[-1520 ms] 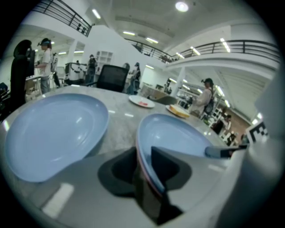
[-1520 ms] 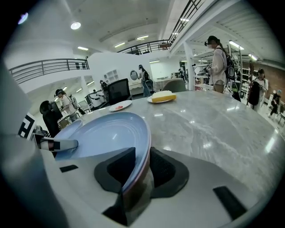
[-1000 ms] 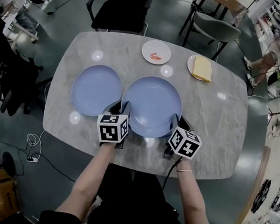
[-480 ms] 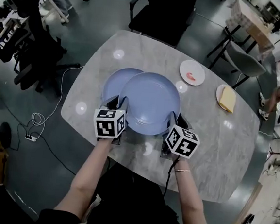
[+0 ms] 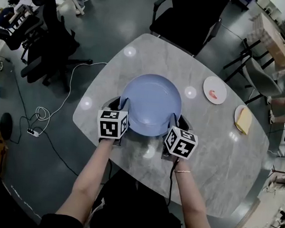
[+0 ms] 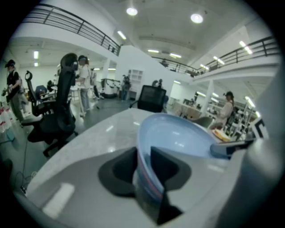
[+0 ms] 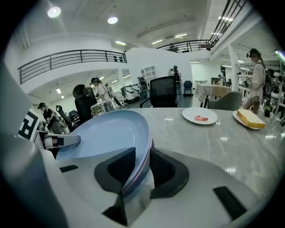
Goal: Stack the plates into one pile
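While near rim of pale blue round plate (image 6: 178, 133) is pinched between jaws of left gripper (image 6: 143, 162) and of right gripper (image 7: 141, 167), both pairs just eased wider, plate best kept level and both sides let go together.

Pad contact shown in gripper views only. Whole outline over middle of grey marble table (image 5: 214, 142) shown in head view only. Plate beneath: cannot be told.

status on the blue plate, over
Left tool and right tool on blue plate rim, jaws just easing open. Only one blue plate shows. Two small plates off right, clear.
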A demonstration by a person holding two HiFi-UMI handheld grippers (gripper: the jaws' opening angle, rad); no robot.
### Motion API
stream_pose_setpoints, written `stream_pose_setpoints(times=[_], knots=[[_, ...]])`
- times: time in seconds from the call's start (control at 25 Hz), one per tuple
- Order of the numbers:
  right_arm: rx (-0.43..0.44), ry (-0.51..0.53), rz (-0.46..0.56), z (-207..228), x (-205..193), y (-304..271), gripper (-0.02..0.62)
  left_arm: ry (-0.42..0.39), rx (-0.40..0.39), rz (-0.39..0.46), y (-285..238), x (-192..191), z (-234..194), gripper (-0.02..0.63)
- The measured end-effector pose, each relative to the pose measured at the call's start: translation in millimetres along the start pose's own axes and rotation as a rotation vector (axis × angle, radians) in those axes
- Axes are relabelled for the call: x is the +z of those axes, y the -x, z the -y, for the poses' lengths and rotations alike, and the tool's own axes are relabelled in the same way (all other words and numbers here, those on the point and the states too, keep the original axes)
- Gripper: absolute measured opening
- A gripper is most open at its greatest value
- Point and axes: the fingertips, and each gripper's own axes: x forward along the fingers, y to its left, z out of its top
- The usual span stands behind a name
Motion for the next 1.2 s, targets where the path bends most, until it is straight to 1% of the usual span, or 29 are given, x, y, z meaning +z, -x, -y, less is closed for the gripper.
stream_pose_setpoints(times=[0.2, 0.36, 0.6, 0.68, 0.76, 0.84, 1.0, 1.2], knots=[[-0.021, 0.022, -0.032, -0.7, -8.7, -12.9, 0.097, -0.046, 0.007, -0.032, -12.9, -7.2, -6.3, 0.1], [-0.037, 0.052, -0.025, -1.1, -8.2, -14.4, 0.097, -0.063, 0.012, -0.055, -17.6, -15.7, -7.8, 0.106], [-0.047, 0.051, -0.02, 6.0, -8.1, -16.4, 0.098, -0.103, 0.031, -0.061, -22.6, -18.1, -4.9, 0.115], [-0.045, 0.055, -0.012, 8.3, -8.3, -15.5, 0.104, -0.097, 0.037, -0.058, -21.7, -17.4, -5.2, 0.128], [-0.04, 0.069, 0.014, 8.2, -3.7, -14.5, 0.106, -0.074, 0.037, -0.053, -20.8, -16.4, -7.7, 0.127], [-0.033, 0.075, 0.05, 6.8, 4.2, -13.2, 0.112, -0.061, 0.04, -0.043, -18.5, -14.3, -10.6, 0.127], [-0.026, 0.066, 0.099, 5.1, 15.0, -5.8, 0.114, -0.06, 0.033, 0.0, -6.1, -1.0, -9.3, 0.123], [-0.01, 0.064, 0.169, 1.1, 32.0, 11.1, 0.112, -0.069, -0.012, 0.081, 9.7, 25.7, 4.1, 0.106]])
